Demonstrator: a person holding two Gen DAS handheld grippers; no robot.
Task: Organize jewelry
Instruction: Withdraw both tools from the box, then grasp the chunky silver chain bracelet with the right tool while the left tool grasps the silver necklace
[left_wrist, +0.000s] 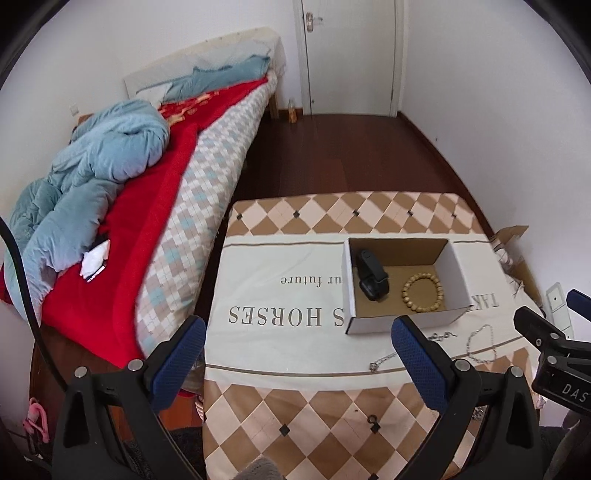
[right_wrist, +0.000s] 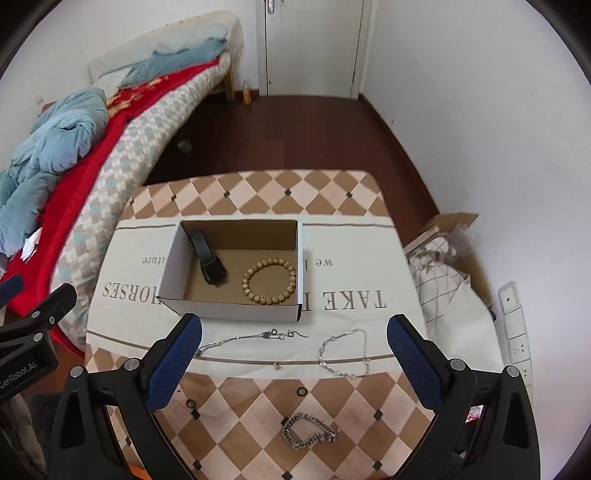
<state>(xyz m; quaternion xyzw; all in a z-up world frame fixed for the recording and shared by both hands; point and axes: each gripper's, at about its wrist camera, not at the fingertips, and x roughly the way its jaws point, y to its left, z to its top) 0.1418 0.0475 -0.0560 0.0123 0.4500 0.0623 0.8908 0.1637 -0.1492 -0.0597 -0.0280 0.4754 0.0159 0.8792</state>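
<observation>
Both grippers hover over the table, jaws wide apart, holding nothing: left gripper, right gripper. White cardboard box at 12 o'clock of the right gripper holds a black watch and a wooden bead bracelet. Loose on the checkered cloth: thin silver necklace at 11, silver chain bracelet at 1, chunky chain bracelet at 6.

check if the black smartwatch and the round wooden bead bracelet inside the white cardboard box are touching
Apart. The right wrist view shows a strip of bare brown box floor between the black smartwatch and the round wooden bead bracelet in the white cardboard box.
</observation>
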